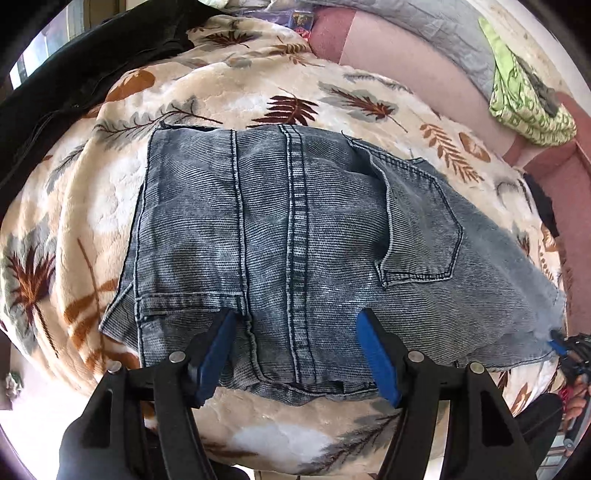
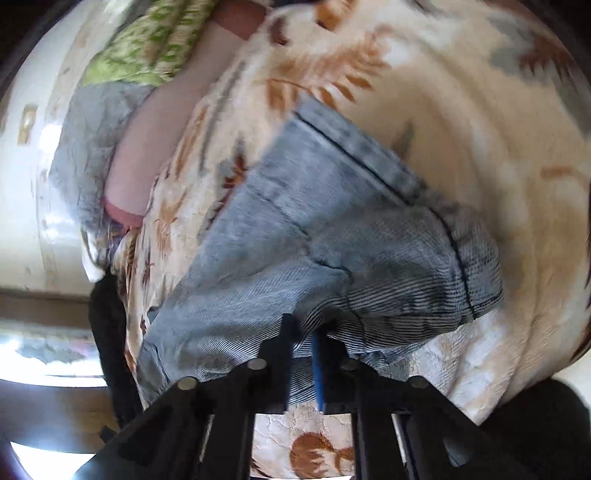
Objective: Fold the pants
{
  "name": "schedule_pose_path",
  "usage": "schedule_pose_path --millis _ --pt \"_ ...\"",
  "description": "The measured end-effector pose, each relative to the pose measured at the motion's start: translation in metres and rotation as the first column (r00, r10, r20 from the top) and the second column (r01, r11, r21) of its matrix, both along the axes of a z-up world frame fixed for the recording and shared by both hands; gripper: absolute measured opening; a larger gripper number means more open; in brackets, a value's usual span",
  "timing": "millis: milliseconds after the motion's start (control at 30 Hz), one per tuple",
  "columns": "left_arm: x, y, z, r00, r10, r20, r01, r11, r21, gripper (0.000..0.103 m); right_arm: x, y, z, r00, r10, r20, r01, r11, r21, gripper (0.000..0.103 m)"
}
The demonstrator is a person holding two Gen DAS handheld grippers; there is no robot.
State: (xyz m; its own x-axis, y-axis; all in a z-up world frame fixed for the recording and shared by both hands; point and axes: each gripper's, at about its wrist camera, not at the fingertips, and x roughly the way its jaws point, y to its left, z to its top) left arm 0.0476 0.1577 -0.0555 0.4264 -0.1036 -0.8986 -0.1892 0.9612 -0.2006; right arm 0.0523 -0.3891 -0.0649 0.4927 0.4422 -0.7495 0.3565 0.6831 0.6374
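Denim, washed blue-grey with fine ribbing, makes up the one pair of pants (image 1: 295,236) lying folded into a squat block on my bed, on a cream fleece blanket (image 1: 236,92) printed with brown, rust and grey leaves. Two dark stitched seams run from the far edge toward me down the middle of the top layer, one back pocket with a pointed bottom sits to the right of them, and the corner of a second stitched panel shows at the near left. The cloth lies mostly flat, though the right side tapers out to a paler, thinner flap. My left tongs (image 1: 295,350) stand released, the two blue pads spread wide over the near edge of the pants, nothing between them. My right tongs (image 2: 304,354) are clenched on the pants, gripping a bunched fold at that right-hand flap; in the left view I can see their blue tip (image 1: 556,345) pinching the far right corner. The right wrist view is blurred, but it shows the denim (image 2: 332,236) rising in a hump just beyond the grip. Past the blanket lie one green patterned cloth (image 1: 524,92), one grey quilt (image 1: 424,26) and one black garment (image 1: 74,74) at the upper left.
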Motion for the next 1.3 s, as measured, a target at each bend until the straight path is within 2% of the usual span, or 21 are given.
schedule_pose_path --millis 133,167,233,300,367,433,533,600,633,700,767,800,833,900,1000,1033,1067,1100,1167,1233,1300 --pt "0.005 0.007 0.001 1.0 -0.008 -0.012 0.008 1.0 -0.022 0.069 -0.014 0.011 0.039 0.994 0.078 0.08 -0.068 0.99 -0.122 0.006" --pt "0.005 0.011 0.001 1.0 -0.01 -0.014 0.009 1.0 -0.026 0.069 -0.018 0.015 0.039 0.993 0.101 0.062 -0.091 0.985 -0.144 0.006" --pt "0.005 0.013 0.001 1.0 0.002 -0.017 -0.002 1.0 -0.016 0.069 -0.022 0.011 0.007 0.988 0.143 -0.056 -0.149 0.979 -0.141 0.007" --pt "0.009 0.015 0.005 0.999 0.019 -0.039 -0.019 1.0 0.001 0.069 -0.026 0.0 -0.02 0.977 0.14 -0.162 -0.161 0.979 -0.123 0.022" --pt "0.007 0.011 0.015 0.999 0.022 -0.031 -0.021 0.999 0.05 0.069 -0.032 -0.006 -0.011 0.981 0.161 -0.113 -0.17 0.982 -0.08 0.032" --pt "0.005 -0.002 0.032 1.0 -0.023 0.011 0.021 0.994 0.112 0.069 -0.037 -0.016 0.015 0.99 0.14 -0.031 -0.142 0.983 -0.114 0.036" --pt "0.006 -0.037 0.054 0.983 -0.161 0.083 0.145 0.975 0.17 0.069 -0.033 -0.039 0.059 0.993 0.077 0.093 -0.063 0.987 -0.15 0.038" --pt "0.012 -0.058 0.051 0.969 -0.233 0.077 0.212 0.953 0.217 0.069 -0.009 -0.049 0.073 0.989 0.086 0.123 -0.054 0.97 -0.238 0.057" --pt "0.015 -0.065 0.045 0.963 -0.262 0.058 0.244 0.945 0.218 0.069 0.004 -0.05 0.072 0.989 0.095 0.113 -0.063 0.964 -0.258 0.059" --pt "0.027 -0.076 0.025 0.95 -0.312 -0.005 0.307 0.931 0.196 0.069 0.049 -0.05 0.053 0.989 0.143 0.026 -0.129 0.945 -0.3 0.059" --pt "0.032 -0.082 0.006 0.945 -0.319 -0.066 0.326 0.914 0.241 0.069 0.073 -0.043 0.028 0.977 0.202 -0.061 -0.211 0.949 -0.233 0.056" --pt "0.032 -0.083 -0.001 0.94 -0.332 -0.072 0.34 0.906 0.253 0.069 0.084 -0.038 0.018 0.968 0.232 -0.091 -0.247 0.943 -0.224 0.038" --pt "0.03 -0.082 -0.002 0.939 -0.338 -0.059 0.341 0.904 0.257 0.069 0.093 -0.028 0.018 0.957 0.27 -0.102 -0.288 0.913 -0.289 0.027" --pt "0.027 -0.079 0.0 0.937 -0.347 -0.047 0.347 0.903 0.255 0.07 0.098 -0.016 0.032 0.949 0.305 -0.074 -0.31 0.867 -0.39 0.014" --pt "0.023 -0.074 -0.002 0.933 -0.359 -0.04 0.357 0.902 0.243 0.07 0.089 -0.014 0.078 0.957 0.272 0.102 -0.178 0.827 -0.534 0.014" --pt "0.023 -0.076 -0.002 0.932 -0.361 -0.039 0.36 0.901 0.244 0.071 0.089 -0.013 0.081 0.954 0.273 0.127 -0.165 0.827 -0.537 0.014" --pt "0.024 -0.076 -0.001 0.931 -0.364 -0.038 0.361 0.899 0.246 0.071 0.094 -0.01 0.074 0.954 0.285 0.09 -0.193 0.819 -0.54 0.014" --pt "0.023 -0.075 -0.002 0.93 -0.366 -0.036 0.363 0.899 0.247 0.071 0.102 -0.007 0.049 0.953 0.302 -0.011 -0.257 0.792 -0.554 0.015" --pt "0.025 -0.077 -0.004 0.927 -0.373 -0.035 0.37 0.895 0.248 0.074 0.1 -0.011 0.014 0.955 0.279 -0.096 -0.285 0.787 -0.548 0.02" --pt "0.025 -0.078 -0.004 0.924 -0.381 -0.035 0.377 0.891 0.251 0.074 0.088 -0.023 0.015 0.969 0.242 -0.039 -0.228 0.833 -0.504 0.024" --pt "0.025 -0.078 -0.004 0.922 -0.384 -0.036 0.381 0.891 0.248 0.074 0.07 -0.029 0.031 0.98 0.198 0.025 -0.159 0.852 -0.498 0.055"
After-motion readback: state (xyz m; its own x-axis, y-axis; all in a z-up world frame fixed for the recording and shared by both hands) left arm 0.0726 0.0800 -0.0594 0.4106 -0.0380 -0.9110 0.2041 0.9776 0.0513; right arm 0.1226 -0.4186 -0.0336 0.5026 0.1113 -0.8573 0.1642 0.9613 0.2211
